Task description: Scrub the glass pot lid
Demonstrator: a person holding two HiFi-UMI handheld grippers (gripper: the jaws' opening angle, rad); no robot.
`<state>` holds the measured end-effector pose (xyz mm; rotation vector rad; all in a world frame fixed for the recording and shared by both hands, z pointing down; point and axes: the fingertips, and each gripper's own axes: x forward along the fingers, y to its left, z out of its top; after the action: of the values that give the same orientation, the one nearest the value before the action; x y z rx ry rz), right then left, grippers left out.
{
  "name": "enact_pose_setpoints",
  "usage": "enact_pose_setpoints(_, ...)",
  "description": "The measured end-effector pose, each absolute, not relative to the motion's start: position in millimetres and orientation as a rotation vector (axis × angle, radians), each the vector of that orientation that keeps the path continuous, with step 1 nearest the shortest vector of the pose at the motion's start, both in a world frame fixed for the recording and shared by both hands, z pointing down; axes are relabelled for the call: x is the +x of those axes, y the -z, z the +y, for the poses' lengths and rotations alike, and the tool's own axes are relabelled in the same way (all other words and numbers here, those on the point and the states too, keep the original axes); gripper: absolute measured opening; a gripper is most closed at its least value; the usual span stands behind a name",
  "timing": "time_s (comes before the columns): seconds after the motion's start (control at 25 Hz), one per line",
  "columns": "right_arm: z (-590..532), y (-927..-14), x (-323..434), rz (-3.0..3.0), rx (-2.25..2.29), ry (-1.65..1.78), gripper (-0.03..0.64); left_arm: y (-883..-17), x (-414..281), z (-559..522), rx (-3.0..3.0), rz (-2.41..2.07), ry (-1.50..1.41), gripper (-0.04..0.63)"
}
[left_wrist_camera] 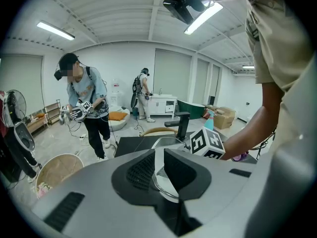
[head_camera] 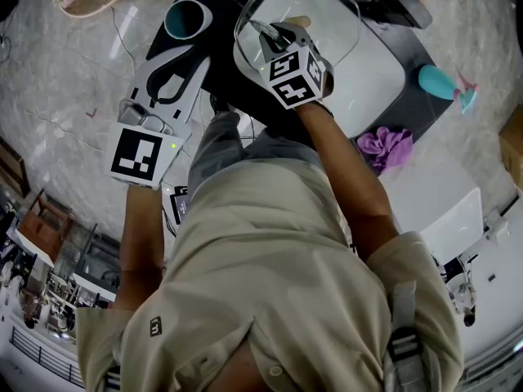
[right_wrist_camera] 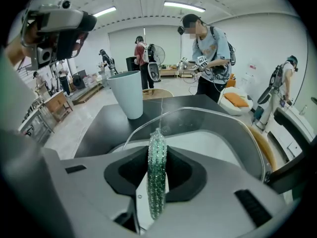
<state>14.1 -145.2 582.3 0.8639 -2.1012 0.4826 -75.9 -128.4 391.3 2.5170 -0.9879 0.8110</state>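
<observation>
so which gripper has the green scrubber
The right gripper: its jaws pinch the green scrubber, while the left gripper clamps the glass lid by its rim.

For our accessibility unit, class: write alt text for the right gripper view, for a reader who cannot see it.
The right gripper has its jaws shut on a green sparkly scrubber, seen edge-on, close before a raised glass lid over a white sink. A pale teal cup stands on the dark counter at left.
</observation>
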Motion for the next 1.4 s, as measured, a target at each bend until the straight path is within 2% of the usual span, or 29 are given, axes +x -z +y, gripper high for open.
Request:
enact_pose_setpoints(0.36, -148, -591, 47, -2.049, 0.924, -0.503, 0.092, -395, -73, -126, 2.514, -0.983, -0.815, 0.069)
enact_pose_setpoints(0.96, -191, -576, 215, -1.808, 1.307, -0.514, 0.092, -398, -72, -127, 2.514, -0.972, -0.813, 0.068)
enact_pose_setpoints(1.4, -190, -575, 227, -1.785, 1.330, -0.507, 0.092, -400, -69, -128, 2.512, -0.961, -0.814, 0.067)
